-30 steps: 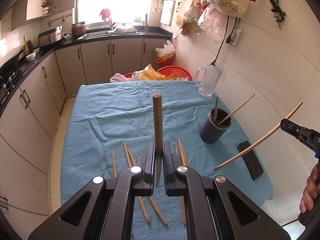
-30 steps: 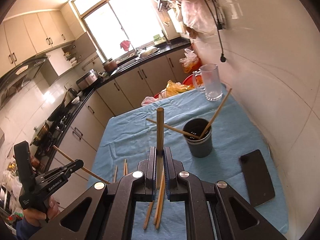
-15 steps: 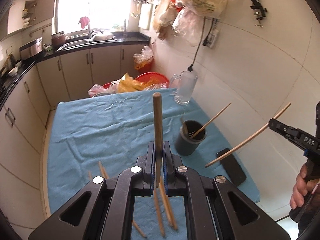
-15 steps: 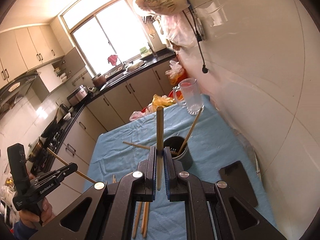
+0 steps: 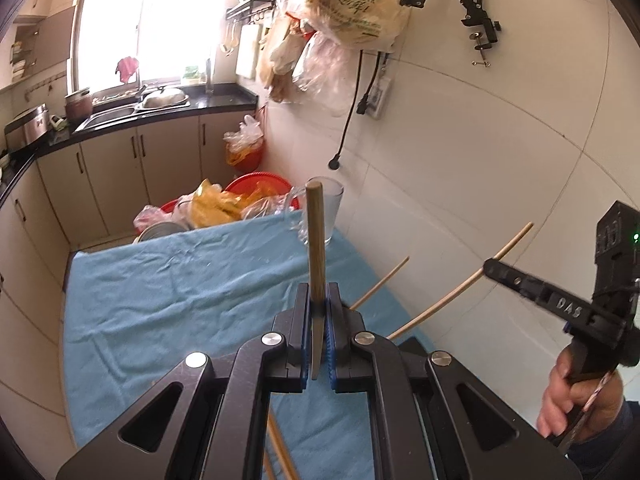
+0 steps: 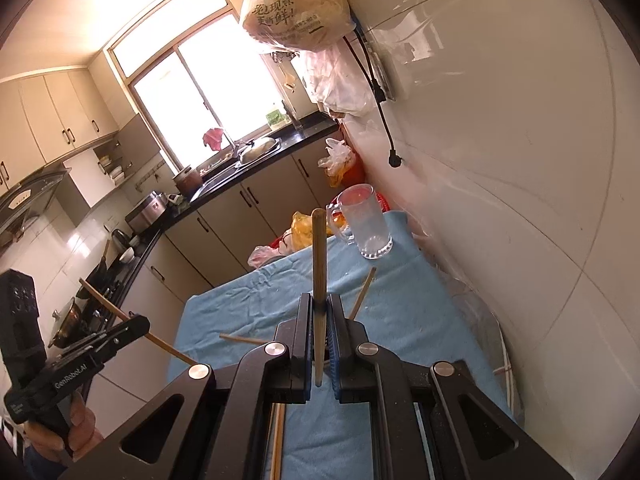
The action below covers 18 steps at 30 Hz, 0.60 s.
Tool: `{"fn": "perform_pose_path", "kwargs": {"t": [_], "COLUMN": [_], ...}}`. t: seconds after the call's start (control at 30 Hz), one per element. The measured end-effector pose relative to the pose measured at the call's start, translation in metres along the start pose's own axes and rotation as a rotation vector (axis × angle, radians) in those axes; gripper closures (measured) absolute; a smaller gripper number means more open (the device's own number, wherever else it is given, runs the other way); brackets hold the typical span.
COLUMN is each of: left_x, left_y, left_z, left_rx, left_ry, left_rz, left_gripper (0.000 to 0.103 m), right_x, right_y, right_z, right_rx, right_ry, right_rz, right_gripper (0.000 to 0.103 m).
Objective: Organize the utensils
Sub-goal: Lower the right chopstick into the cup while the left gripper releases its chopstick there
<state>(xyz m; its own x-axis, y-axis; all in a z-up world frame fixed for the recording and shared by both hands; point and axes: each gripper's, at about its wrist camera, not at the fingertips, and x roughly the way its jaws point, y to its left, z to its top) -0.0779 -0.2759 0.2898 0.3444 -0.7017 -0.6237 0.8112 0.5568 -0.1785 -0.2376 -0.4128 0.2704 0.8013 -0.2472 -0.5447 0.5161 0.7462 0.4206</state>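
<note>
My left gripper is shut on a wooden chopstick that stands upright between its pads. My right gripper is shut on another wooden chopstick, also upright. Each gripper shows in the other's view, the right one at the right, the left one at the lower left, each with its chopstick sticking out. The dark utensil cup is hidden behind the fingers; only chopstick ends poke out of it. Loose chopsticks lie on the blue cloth below the grippers.
A glass mug stands at the table's far right corner by the tiled wall. Red basins with plastic bags sit on the floor beyond the table. Kitchen cabinets and a sink counter run along the far side. Bags hang on the wall above.
Both grippers have risen and tilted up, still holding their chopsticks. The cup has slipped out of sight behind the fingers, and the phone on the table is now mostly hidden.
</note>
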Motion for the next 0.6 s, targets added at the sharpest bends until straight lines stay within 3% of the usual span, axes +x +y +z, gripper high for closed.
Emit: {"fn": "perform_pose_path", "kwargs": {"t": [0.27,0.6], "left_x": [0.046,0.105], "left_y": [-0.01,0.001], "left_z": [0.023,0.004], "left_rx": [-0.028,-0.071], "left_ry": [0.019,0.115], "left_rz": [-0.017,0.004], "left_gripper": [0.097,0.097], "right_x": [0.037,0.086], "right_y": [-0.012,-0.028], "right_z": [0.018,0.015], "right_rx": [-0.006,-0.005], "right_ry": [0.024,0.105], "right_rz": [-0.016,-0.036], "right_gripper": [0.096,0.096]}}
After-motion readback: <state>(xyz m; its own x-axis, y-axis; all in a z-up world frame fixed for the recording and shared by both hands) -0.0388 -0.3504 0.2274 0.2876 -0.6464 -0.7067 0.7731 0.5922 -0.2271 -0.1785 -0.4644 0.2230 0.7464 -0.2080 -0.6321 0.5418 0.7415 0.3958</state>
